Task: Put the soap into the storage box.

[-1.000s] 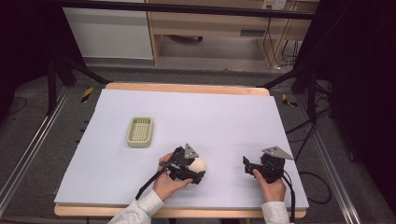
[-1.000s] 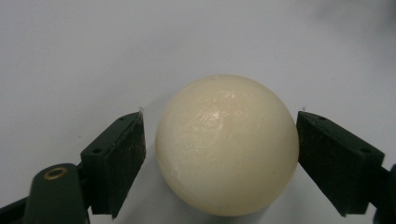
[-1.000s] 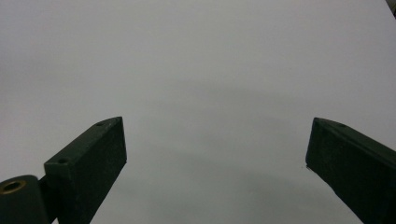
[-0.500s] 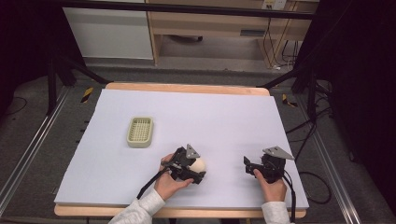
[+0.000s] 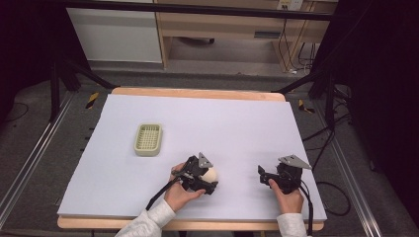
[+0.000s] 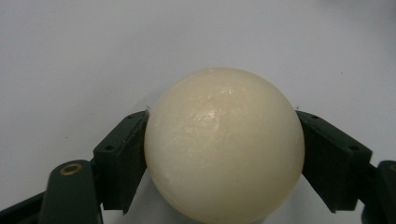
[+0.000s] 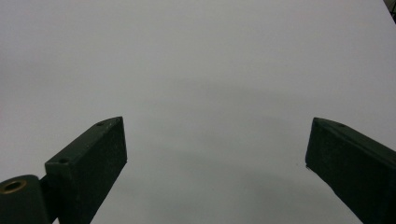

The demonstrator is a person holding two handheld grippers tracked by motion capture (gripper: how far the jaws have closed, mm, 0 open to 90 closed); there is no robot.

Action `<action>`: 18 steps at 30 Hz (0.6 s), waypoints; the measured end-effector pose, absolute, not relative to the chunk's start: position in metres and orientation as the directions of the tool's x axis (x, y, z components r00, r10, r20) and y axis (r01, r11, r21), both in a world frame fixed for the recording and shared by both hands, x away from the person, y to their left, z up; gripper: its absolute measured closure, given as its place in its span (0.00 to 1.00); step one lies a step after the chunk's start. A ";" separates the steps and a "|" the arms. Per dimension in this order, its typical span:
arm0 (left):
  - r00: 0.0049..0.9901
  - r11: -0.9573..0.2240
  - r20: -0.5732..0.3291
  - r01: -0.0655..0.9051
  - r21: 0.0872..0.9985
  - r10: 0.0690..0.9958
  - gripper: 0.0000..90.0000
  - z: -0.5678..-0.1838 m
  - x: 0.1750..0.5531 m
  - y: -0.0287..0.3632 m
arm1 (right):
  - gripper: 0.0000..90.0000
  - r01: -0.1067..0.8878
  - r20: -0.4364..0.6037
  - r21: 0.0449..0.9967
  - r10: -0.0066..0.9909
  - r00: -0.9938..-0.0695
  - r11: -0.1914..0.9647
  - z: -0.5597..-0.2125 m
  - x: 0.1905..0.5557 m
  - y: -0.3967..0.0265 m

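A cream, smooth ball [image 6: 224,144] lies on the white table sheet [image 5: 222,123] near the front, left of centre. My left gripper [image 5: 211,178] has just been closing its jaws, with the ball [image 5: 211,172] between them. In the left gripper view both pads [image 6: 122,161] press against the ball's sides. My right gripper [image 5: 262,176] rests low near the front right of the sheet. Its jaws stand wide apart in the right gripper view [image 7: 215,158], with nothing between them.
A pale green slotted dish [image 5: 148,139] sits on the sheet to the left, farther back than the hands. Cables trail from both grippers toward the table's front edge [image 5: 197,224]. Dark frame rails run along both sides.
The left jaws have drawn in onto the ball. Both hands have stayed where they were.
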State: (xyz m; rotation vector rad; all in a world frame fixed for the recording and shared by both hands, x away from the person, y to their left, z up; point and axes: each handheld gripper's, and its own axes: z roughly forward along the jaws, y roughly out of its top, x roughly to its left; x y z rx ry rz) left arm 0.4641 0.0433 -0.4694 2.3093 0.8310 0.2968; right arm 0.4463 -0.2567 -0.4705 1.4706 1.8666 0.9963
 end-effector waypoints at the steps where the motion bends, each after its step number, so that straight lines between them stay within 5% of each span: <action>1: 0.771 -0.582 -0.008 0.487 0.651 0.636 0.25 -0.469 0.464 0.043 | 0.06 0.555 0.020 0.822 0.969 -0.245 0.124 -0.471 0.446 -0.257; 18: 0.768 -0.583 -0.005 0.490 0.648 0.640 0.25 -0.468 0.464 0.043 | 0.06 0.557 0.015 0.820 0.969 -0.246 0.129 -0.471 0.447 -0.257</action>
